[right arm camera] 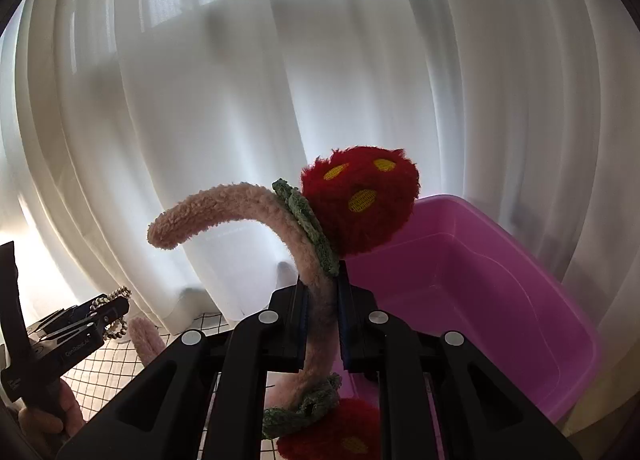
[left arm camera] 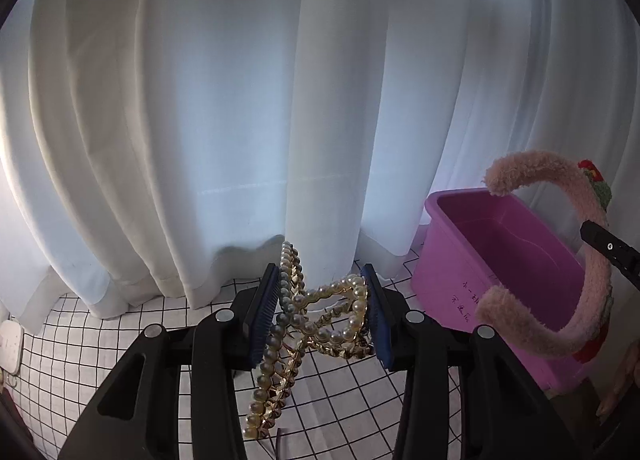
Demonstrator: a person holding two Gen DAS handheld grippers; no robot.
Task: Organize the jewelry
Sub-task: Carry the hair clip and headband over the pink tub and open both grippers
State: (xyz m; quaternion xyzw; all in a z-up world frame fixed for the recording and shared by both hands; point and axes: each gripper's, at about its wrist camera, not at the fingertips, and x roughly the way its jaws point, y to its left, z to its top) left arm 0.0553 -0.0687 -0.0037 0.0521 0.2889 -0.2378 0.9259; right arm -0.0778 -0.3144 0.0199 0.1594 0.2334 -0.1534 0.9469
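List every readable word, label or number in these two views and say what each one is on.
Handwritten dark characters on the front wall of the purple plastic bin: two short lines, too small and blurred to read.
Pale embossed lettering on the body of the left gripper, which holds a pearl-and-gold hair piece: too blurred to read with confidence.
Nothing else readable on the fuzzy pink headband in the right gripper.
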